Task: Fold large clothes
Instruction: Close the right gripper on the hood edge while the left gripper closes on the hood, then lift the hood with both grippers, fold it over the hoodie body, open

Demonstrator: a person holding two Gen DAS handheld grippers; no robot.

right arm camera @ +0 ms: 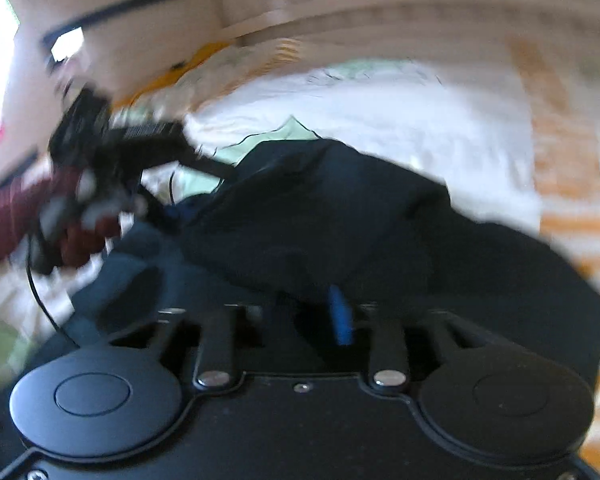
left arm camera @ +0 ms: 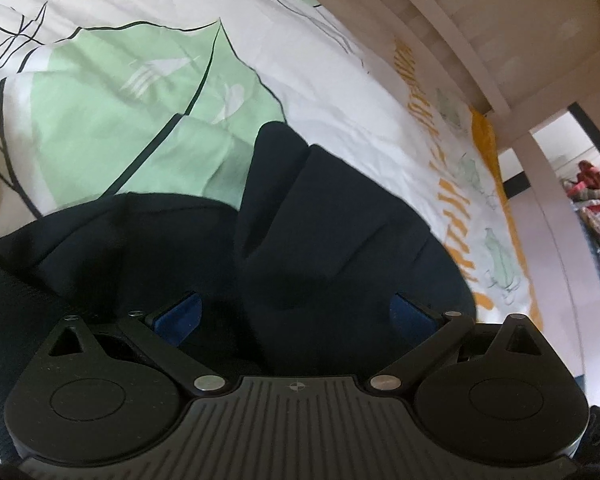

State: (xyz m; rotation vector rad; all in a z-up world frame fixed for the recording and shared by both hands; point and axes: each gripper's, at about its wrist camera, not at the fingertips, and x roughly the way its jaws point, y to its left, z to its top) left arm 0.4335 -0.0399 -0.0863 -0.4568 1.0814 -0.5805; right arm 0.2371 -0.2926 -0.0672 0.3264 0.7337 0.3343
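cloth [left arm camera: 340,216] looks soft and floppy, so we should pinch its edge. our left claw [left arm camera: 295,312] gapes wide around a fold. our right claw [right arm camera: 300,316] pinches the cloth tight.

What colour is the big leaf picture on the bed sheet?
Light green with thin black outlines, on a white sheet. The leaf shows best in the left wrist view.

We find no legible wording: orange lettering along the bedsheet [left arm camera: 456,216] border is too distorted to read, and a white trefoil-like mark on its green leaf names nothing.
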